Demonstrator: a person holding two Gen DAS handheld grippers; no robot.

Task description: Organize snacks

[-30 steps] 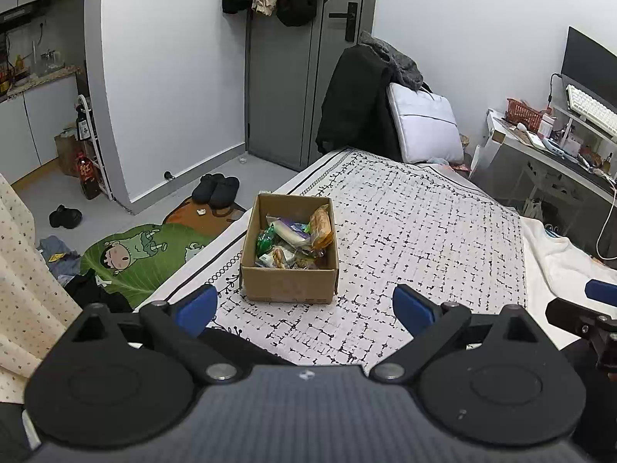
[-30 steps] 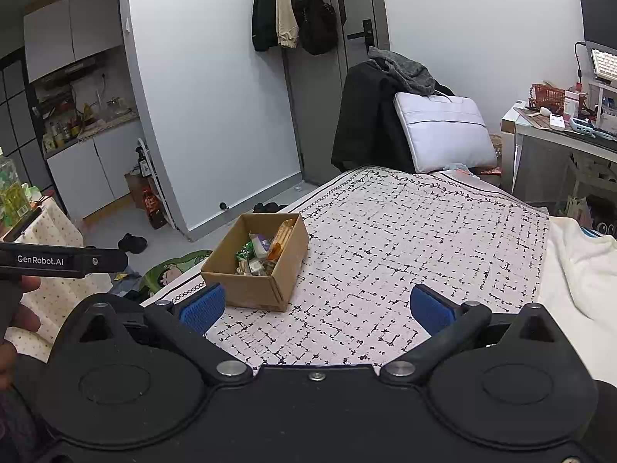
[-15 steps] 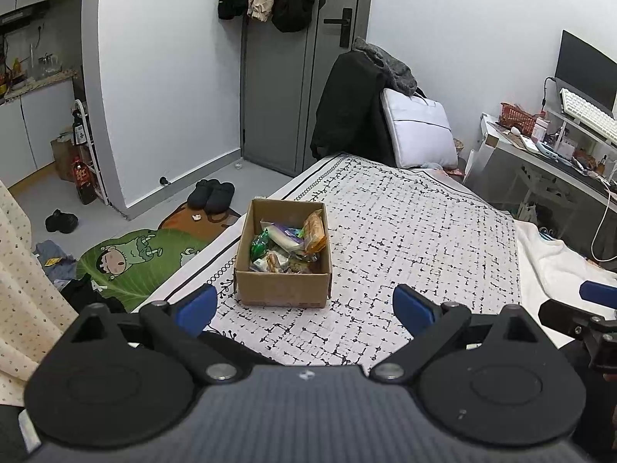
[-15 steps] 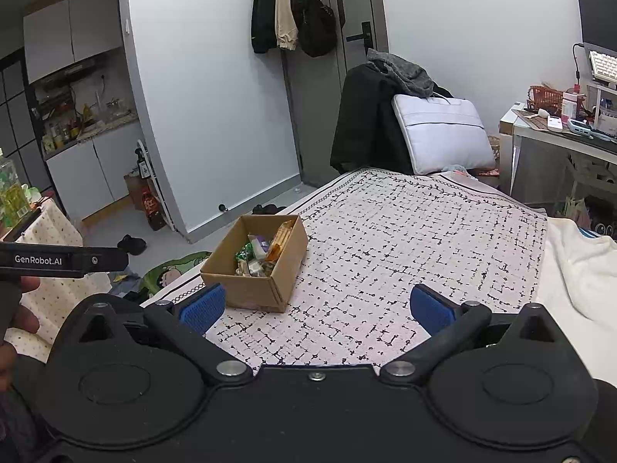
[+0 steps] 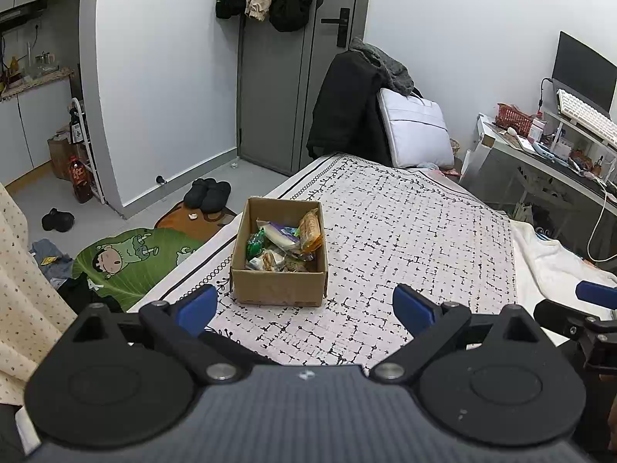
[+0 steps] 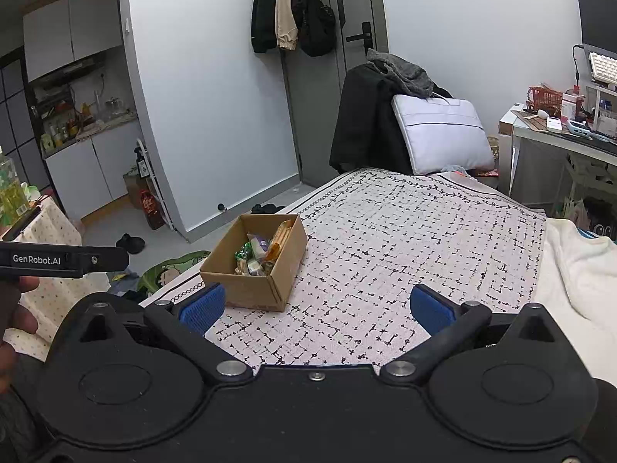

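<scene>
Each black tool (image 5: 304, 308) has blue pads (image 6: 202, 308), silver screws and round housings.

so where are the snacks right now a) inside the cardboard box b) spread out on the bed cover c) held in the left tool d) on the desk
a, the snack packets sit piled inside the open cardboard box on the bed cover, and both the left tool and right tool are open and empty.

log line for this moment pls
stage: approach | left gripper: open, empty | right gripper: open, empty | cardboard box: on bed, snacks inside, untouched
</scene>
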